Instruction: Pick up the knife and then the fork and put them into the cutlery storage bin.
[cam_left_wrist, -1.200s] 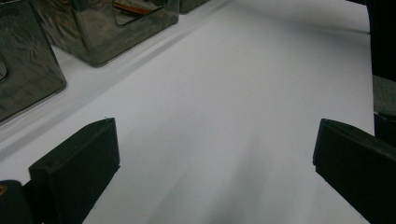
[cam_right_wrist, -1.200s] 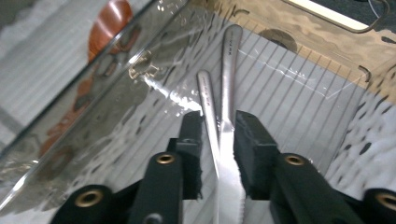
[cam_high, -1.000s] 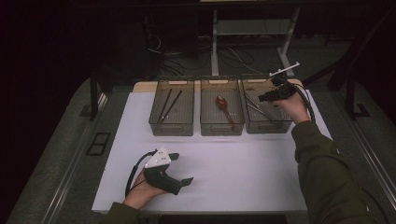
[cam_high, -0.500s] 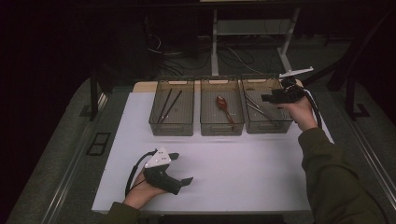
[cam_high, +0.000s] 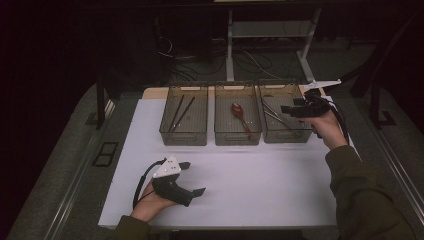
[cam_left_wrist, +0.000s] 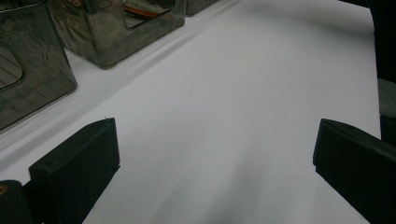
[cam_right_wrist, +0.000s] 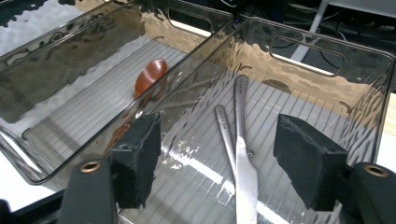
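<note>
Three smoked clear bins stand in a row at the back of the white mat (cam_high: 260, 175). The left bin (cam_high: 183, 136) holds dark chopsticks (cam_high: 180, 112), the middle bin (cam_high: 237, 136) a reddish-brown spoon (cam_high: 239, 112) (cam_right_wrist: 150, 74), and the right bin (cam_high: 286, 136) metal knives (cam_high: 270, 112) (cam_right_wrist: 243, 154). My right gripper (cam_high: 287, 109) (cam_right_wrist: 222, 149) hovers over the right bin's right side. Its jaws have just been opening and stand open, with nothing between them; the knives lie below on the bin floor. My left gripper (cam_high: 194, 178) (cam_left_wrist: 215, 158) rests on the mat at the front left, open and holding nothing.
The bins' walls rise between the compartments. Behind the table are a white desk leg (cam_high: 230, 45) and loose cables (cam_high: 250, 60) on the floor. The table's grey border (cam_high: 75, 170) runs along both sides of the mat.
My right hand and forearm have drifted a little to the right and toward me above the right bin. The left gripper has stayed where it was.
</note>
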